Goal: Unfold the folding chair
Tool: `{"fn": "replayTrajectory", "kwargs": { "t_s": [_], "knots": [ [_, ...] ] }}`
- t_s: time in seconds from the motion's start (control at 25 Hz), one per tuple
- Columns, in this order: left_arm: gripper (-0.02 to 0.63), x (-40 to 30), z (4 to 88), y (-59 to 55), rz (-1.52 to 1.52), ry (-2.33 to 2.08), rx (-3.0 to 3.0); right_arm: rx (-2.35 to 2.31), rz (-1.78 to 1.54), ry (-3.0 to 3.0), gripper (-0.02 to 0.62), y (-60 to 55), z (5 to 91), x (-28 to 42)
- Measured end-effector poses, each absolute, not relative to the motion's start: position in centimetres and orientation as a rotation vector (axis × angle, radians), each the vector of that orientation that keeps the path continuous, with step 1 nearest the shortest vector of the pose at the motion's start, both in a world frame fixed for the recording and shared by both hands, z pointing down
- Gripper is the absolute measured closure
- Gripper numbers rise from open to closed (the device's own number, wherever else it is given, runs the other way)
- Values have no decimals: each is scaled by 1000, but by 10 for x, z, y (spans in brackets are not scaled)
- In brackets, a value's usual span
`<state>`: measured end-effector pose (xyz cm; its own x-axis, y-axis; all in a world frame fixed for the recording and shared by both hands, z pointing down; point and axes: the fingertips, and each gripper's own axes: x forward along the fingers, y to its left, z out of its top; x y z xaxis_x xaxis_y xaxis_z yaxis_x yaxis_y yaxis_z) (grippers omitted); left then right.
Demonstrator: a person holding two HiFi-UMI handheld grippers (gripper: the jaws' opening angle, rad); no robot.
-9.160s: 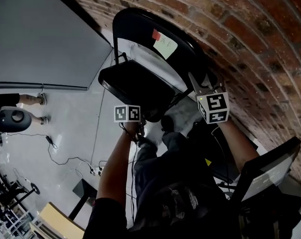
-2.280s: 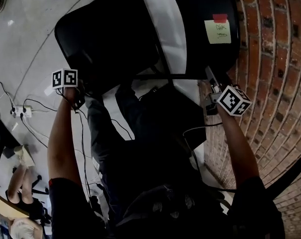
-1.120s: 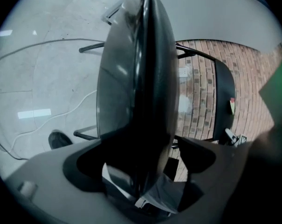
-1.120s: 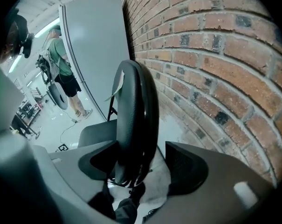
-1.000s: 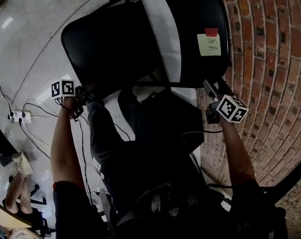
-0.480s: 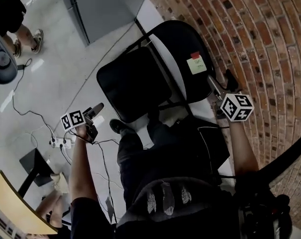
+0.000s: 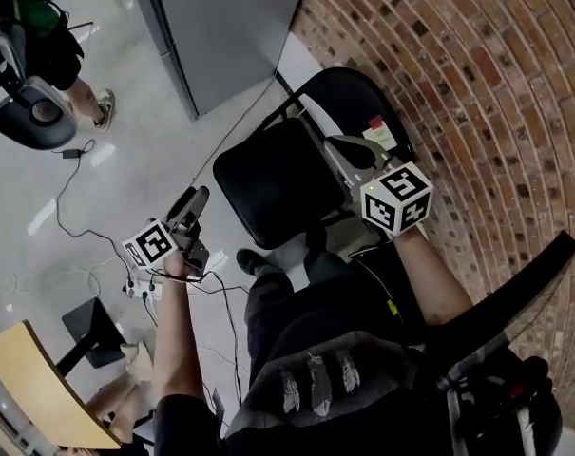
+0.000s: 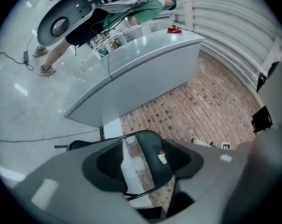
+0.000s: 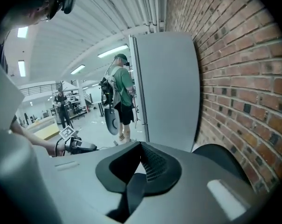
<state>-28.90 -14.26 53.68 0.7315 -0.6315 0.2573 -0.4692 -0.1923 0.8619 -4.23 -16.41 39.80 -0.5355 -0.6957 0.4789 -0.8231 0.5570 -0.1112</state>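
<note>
Chair (image 7: 268,179) stands unfolded on the floor (image 7: 125,169), its back to the brick wall (image 7: 477,84). Left gripper (image 7: 198,198) hangs left of the seat, clear of it, jaws apart and empty. Right gripper (image 7: 344,148) hovers over the chair's right side, jaws closed on nothing.

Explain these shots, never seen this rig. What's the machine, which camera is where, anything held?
No robot: a person holds a two-jaw gripper in each hand; the marker cubes belong to them. The head view looks down from the person's head at the left gripper, the right gripper and a black folding chair, opened out on the floor beside a brick wall. Each gripper view looks along its own jaws. The left jaws stand apart, with the chair seen beyond them; the right jaws look together. Neither holds anything.
</note>
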Motion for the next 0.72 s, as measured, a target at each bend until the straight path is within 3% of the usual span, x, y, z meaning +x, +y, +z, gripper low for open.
{"fn": "replayTrajectory", "kwargs": {
  "t_s": [0.04, 0.24, 0.48, 0.72],
  "knots": [
    [375, -290, 524, -141, -189, -884, 1874, 1211, 473, -2424, 592, -162, 397, -49],
    [603, -289, 473, -119, -135, -1021, 1983, 1072, 532, -2510, 592, -151, 396, -68],
    [603, -287, 421, -84, -208, -1162, 1963, 899, 602, -2634, 592, -136, 390, -87],
    [603, -247, 348, -66, -80, -1375, 2125, 639, 571, -2826, 594, -102, 335, -103]
  ]
}}
